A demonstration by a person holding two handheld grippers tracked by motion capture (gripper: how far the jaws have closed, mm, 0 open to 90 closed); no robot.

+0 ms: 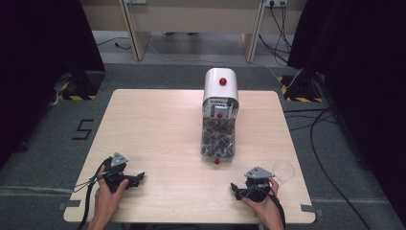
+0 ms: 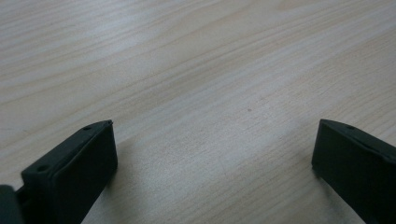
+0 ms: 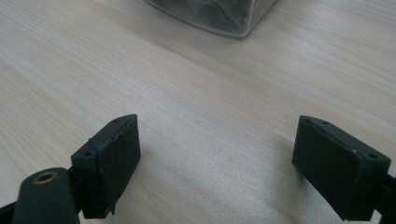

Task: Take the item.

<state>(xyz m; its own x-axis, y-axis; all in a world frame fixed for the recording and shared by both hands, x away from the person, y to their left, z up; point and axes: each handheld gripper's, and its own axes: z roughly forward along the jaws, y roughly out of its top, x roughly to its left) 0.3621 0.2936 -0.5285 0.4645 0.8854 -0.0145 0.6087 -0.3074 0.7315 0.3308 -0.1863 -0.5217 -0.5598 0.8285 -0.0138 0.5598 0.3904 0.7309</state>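
Dispenser (image 1: 219, 115), white top, red knob, clear bin of dark bits, sits centre table (image 1: 158, 129), slightly far. Clear cup (image 1: 283, 169) near right edge, just beside right gripper (image 1: 238, 189). Left gripper (image 1: 136, 178) near left. Both resting on wood, jaws spread wide, nothing held. Looks like start pose, guessing cup goes under spout.
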